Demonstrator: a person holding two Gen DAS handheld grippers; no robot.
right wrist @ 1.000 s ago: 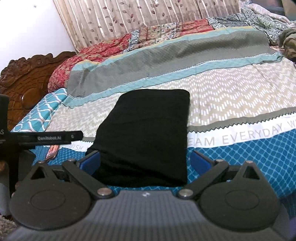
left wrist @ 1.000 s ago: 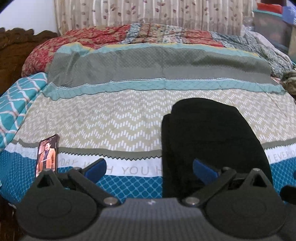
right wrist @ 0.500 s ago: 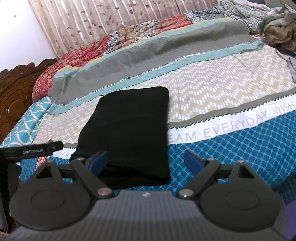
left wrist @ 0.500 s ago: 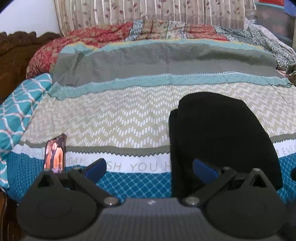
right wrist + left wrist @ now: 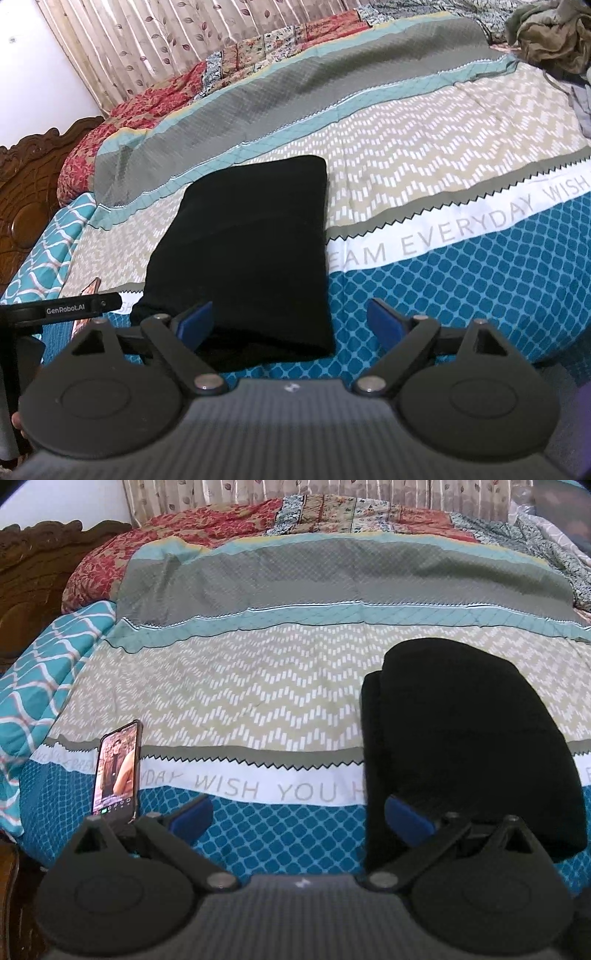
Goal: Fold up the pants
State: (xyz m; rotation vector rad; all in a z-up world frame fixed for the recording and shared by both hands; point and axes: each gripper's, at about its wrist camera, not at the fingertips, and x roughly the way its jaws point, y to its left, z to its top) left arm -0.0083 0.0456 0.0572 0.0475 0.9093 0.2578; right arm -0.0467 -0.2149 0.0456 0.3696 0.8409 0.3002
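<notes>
Black pants (image 5: 465, 738) lie folded into a thick rectangle on the patterned bedspread (image 5: 258, 701), near the bed's front edge. In the left wrist view my left gripper (image 5: 299, 818) is open, hovering just short of the bed edge, its right finger over the stack's left front corner and nothing between the blue pads. In the right wrist view the same pants (image 5: 251, 243) sit left of centre. My right gripper (image 5: 291, 325) is open, with its left pad in front of the stack's near edge and its right pad over the blue bedspread (image 5: 461, 277).
A phone (image 5: 118, 768) with a lit screen lies on the bed at the front left. A carved wooden headboard (image 5: 26, 192) stands at the left. Crumpled clothes (image 5: 550, 33) are heaped at the far right. The left gripper's body (image 5: 62, 308) shows at the right view's left edge.
Both views have shifted a little, so the pants sit lower and further right in the left view and further left in the right view. The right gripper's jaws have narrowed slightly.
</notes>
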